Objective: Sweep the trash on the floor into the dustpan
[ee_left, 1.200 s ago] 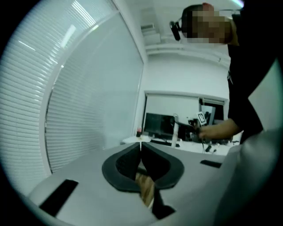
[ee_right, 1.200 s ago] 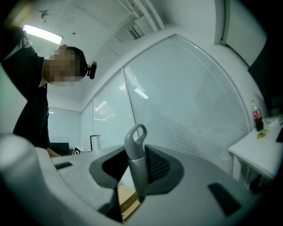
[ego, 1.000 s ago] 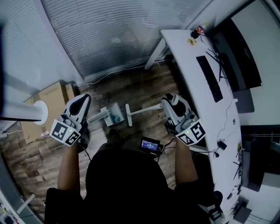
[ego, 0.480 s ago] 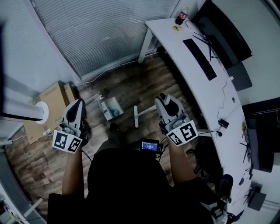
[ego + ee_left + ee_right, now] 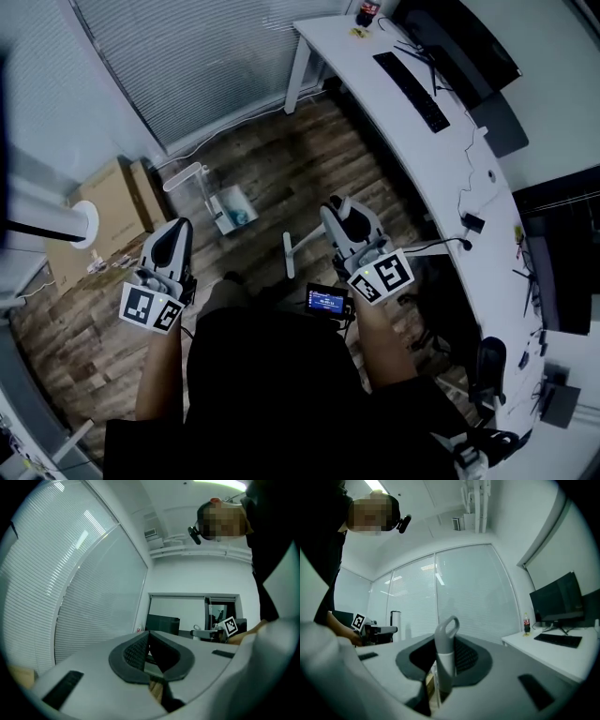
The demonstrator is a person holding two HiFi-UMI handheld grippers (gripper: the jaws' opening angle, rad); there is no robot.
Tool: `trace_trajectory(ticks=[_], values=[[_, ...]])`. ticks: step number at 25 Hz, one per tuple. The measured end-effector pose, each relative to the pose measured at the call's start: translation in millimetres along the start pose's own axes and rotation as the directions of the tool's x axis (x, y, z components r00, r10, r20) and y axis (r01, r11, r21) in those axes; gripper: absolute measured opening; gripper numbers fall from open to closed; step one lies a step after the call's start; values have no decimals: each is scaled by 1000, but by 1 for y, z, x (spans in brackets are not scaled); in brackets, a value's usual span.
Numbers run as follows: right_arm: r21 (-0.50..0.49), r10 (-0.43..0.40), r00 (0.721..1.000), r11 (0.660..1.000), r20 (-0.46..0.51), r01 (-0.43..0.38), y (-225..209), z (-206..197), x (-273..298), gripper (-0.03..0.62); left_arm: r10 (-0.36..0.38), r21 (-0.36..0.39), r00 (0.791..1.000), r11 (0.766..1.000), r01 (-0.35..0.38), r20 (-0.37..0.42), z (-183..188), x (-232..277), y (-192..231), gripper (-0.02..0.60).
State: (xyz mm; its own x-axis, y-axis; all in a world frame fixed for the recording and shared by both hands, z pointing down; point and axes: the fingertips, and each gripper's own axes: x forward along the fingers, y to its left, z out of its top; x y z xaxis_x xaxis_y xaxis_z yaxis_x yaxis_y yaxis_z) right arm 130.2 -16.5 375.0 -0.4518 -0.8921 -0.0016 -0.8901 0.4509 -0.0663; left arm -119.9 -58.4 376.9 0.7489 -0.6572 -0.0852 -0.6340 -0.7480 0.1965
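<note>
Two hand-held grippers, one broom, one dustpan.

Left gripper [image 5: 175,230] out in front at waist height on a bare, bent forearm, marker cube facing up. Jaws closed tip to tip with nothing between them.

Right gripper [image 5: 336,208] held the same way on the other side, level with the left and well apart from it. Jaws clamped on the broom [image 5: 306,243]. In the right gripper view, grey handle end upright between the pads, hanging loop poking out above them. From above, white handle slanting down to a narrow broom head on the floor between the two grippers, just ahead of the person's feet.

Dustpan [image 5: 231,208] standing by itself on the floor ahead of the left gripper, apart from both grippers and from the broom head. Long white handle upright. Something pale blue inside the tray, too small to identify.

One small device with a lit screen [image 5: 325,302] at the person's waist.

Dark wood-plank floor [image 5: 281,169]. Window blinds [image 5: 187,66] along the far wall. One cardboard box [image 5: 108,202] at left, beside a white round-topped stand [image 5: 80,223]. One long white desk [image 5: 422,159] curving along the right, carrying one black keyboard [image 5: 411,77], one dark monitor [image 5: 459,42] and one bottle [image 5: 367,7] at its far end.
</note>
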Motion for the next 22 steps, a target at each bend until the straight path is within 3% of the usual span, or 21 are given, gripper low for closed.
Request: trace_trajectory(ticks=[6,12,18,22], values=[[-4,-58,998,998,-9,58,28,-3,-11,80,-14,5,1000,1000,14,-19,-10,-16,7,-5],[-10,-99,995,995,4,99,62,2,-8,80,-72,17,996,997,73,-50,-8,-40,17,-5],[-33,-148,989,989,-1,147,97,-3,-8,80,-80,100,990,991,92,-115,-26,-70,27,-5],[-29,-165,986,986,-15,164,113,-9,-8,80,-69,62,992,995,76,-109,-27,-83,29,-5]])
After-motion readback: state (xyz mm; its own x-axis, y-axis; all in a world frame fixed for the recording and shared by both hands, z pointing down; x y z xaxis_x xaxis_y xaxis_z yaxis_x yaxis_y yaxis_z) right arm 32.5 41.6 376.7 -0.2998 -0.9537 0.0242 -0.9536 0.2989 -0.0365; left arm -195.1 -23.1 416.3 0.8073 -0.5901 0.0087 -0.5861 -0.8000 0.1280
